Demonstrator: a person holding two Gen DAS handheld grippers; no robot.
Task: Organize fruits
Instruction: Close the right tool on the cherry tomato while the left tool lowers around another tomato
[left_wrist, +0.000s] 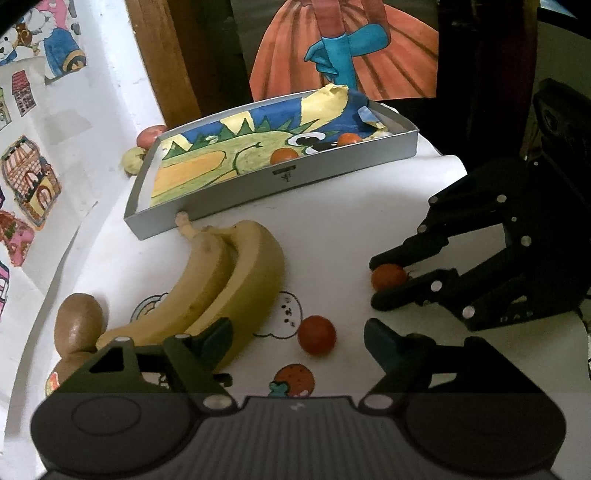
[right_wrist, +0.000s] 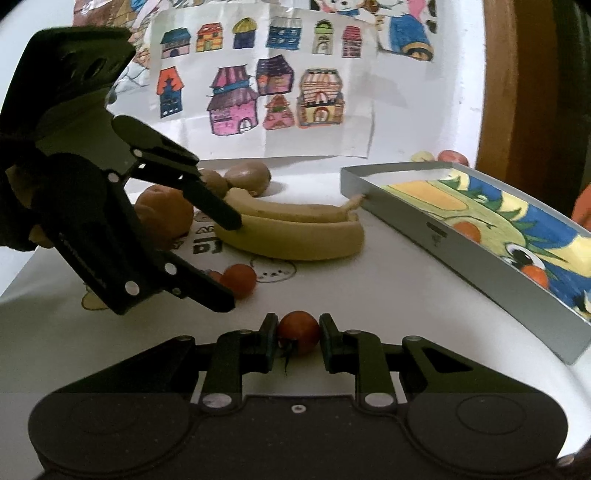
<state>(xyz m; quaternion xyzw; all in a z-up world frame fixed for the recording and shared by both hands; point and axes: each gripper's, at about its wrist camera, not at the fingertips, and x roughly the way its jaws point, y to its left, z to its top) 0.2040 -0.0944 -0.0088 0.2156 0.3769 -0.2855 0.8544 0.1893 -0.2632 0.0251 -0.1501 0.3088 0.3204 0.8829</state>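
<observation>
Between the fingers of the right gripper (right_wrist: 298, 338) sits a cherry tomato (right_wrist: 298, 332), low over the white table (right_wrist: 369, 280), with both pads against its sides, so the claw is clenched on it; the left view shows the same hold from the side. It should be light, smooth-skinned and soft, apt to burst or slip if pinched hard, so a gentle grip across its widest part seems best. It is nearly round with no real long axis; its dark stem points back toward the camera and down. The left gripper (left_wrist: 298, 338) hangs with fingers spread wide and empty, just behind a second cherry tomato (left_wrist: 317, 335) and beside the bananas (left_wrist: 221, 280), whose length runs from near that gripper toward the tray (left_wrist: 295, 177), stems touching its wall. Two more tomatoes already lie in that tray
</observation>
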